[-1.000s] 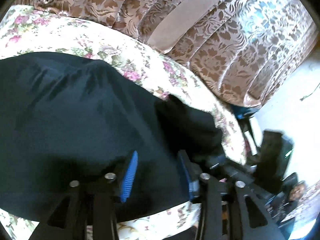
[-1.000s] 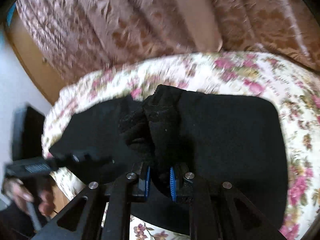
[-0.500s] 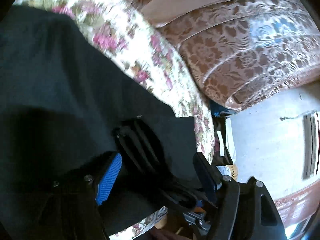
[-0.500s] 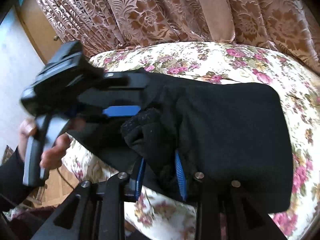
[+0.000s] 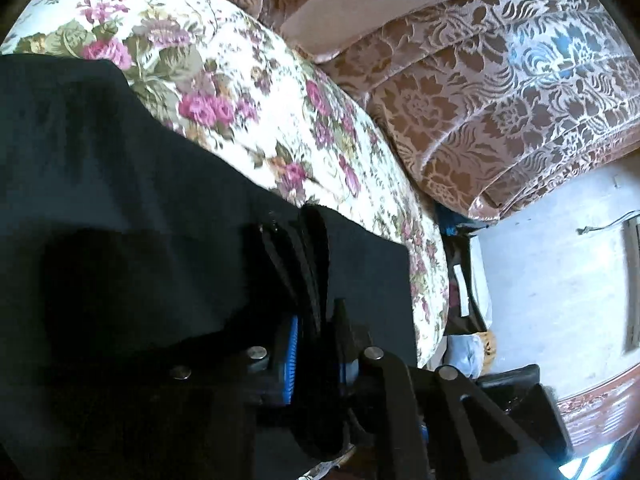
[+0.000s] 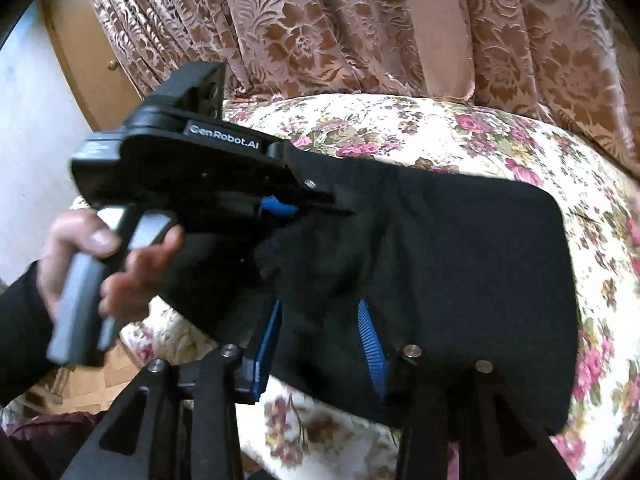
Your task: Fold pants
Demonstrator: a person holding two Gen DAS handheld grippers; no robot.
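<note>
The black pants [image 6: 460, 248] lie flat on the floral cushion [image 6: 400, 128]. Left tongs [image 5: 316, 344] are clamped on a bunched edge; right tongs [image 6: 320, 332] stand apart. The fabric looks soft and limp: grip layered edges.

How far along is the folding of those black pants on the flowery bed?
Mostly done, it seems: the pants already lie as a compact dark rectangle on the bedspread. In hand: the left gripper is shut on the bunched fabric edge at one end, while the right gripper is open over the cloth. Left: probably laying that end flat and letting go.
</note>
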